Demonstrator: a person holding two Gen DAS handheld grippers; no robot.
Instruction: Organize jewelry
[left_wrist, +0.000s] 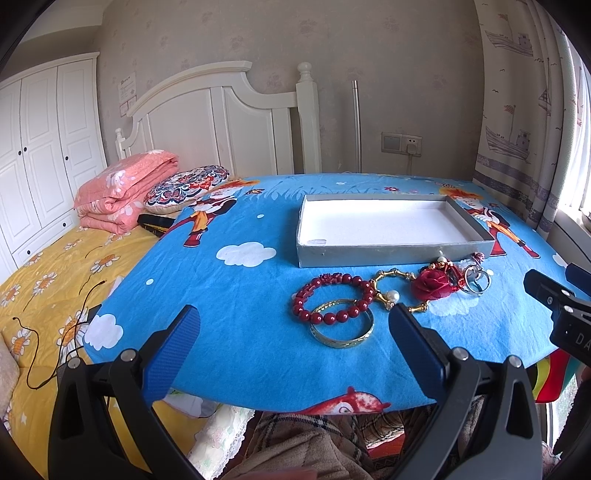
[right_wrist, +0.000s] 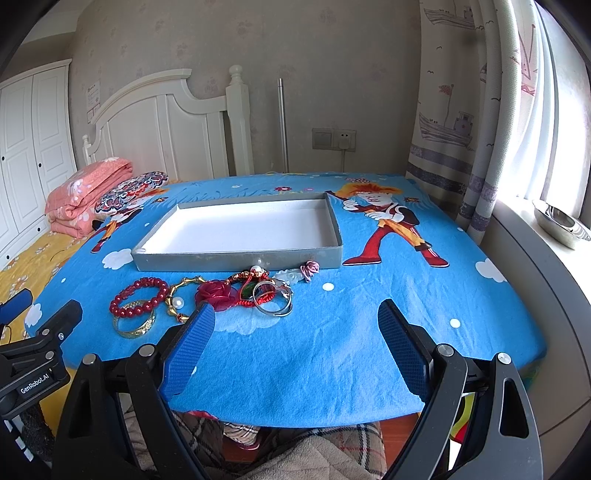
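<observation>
Left gripper (left_wrist: 295, 339): hovers over the tabletop's near edge, blue fingers (left_wrist: 173, 354) spread wide with nothing between them; its right finger tip lies just in front of the gold chain's near end in the left view.
Right gripper (right_wrist: 295, 332): also over the near edge, fingers (right_wrist: 402, 347) spread wide and empty; its left finger tip sits just near of the rose.
Tabletop (left_wrist: 221, 295): covered by a blue cartoon-print cloth with clouds and figures.
Box (left_wrist: 388, 225): shallow grey tray with a white floor, nothing inside, lying toward the far middle of the tabletop.
Jewelry: all bunched on the cloth just in front of the box's near wall, none in the box.
Bead bracelet (left_wrist: 334, 297): red, round beads, leftmost of the group; it overlaps the bangle's far rim.
Bangle (left_wrist: 343, 328): gold, lying flat, nearest the near edge.
Chain (left_wrist: 393, 286): gold bamboo-like links with a white pearl (left_wrist: 393, 295), just right of the beads.
Rose (left_wrist: 432, 284): dark red carved flower, touching the chain and a red cord.
Rings (right_wrist: 275, 301): silver, right of the rose, tangled with the red cord.
Pink knot (right_wrist: 309, 269): small, against the box's near wall, beside a pale clear charm.
Bed (left_wrist: 55, 280): left of the tabletop, yellow daisy cover, folded pink quilt (left_wrist: 125, 192) and patterned cushion at the headboard.
</observation>
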